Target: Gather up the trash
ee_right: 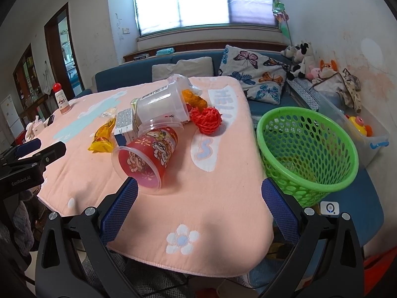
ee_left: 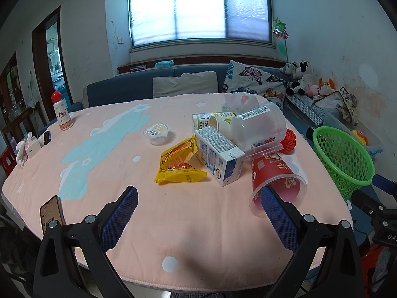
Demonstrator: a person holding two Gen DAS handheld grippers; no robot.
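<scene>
Both tongs stood wide open w/ nothing between their blue-padded fingers. The left tongs (ee_left: 198,198) hung over the near edge of the table (ee_left: 173,223), which was covered in a pink quilted cloth w/ pale-blue shapes. The right tongs (ee_right: 199,191) hovered over the table's near right corner.

The trash lay in a loose pile right of centre on the table. A red printed cup inside a clear plastic cup (ee_right: 146,154) lay on its side, mouth toward the cameras — in the right wrist view it was just ahead of the right tongs' left finger, not gripped. Behind it a large clear plastic tub w/ a barcode label (ee_left: 260,126) lay tipped, resting on the red cup and on a white-and-blue drink carton (ee_left: 218,156). A yellow snack wrapper (ee_left: 180,162) lay just left of the carton. A red mesh ball (ee_right: 207,120) sat right of the tub, and a small round lidded cup (ee_left: 156,132) stood apart to the left. A second carton, green and white (ee_left: 211,120), lay behind.

A green perforated plastic basket (ee_right: 307,154) stood off the table's right edge, tilted, near the right tongs. A white bottle w/ a red round cap (ee_left: 62,111) stood upright at the far left corner, and a phone (ee_left: 50,211) was propped at the near left edge.
</scene>
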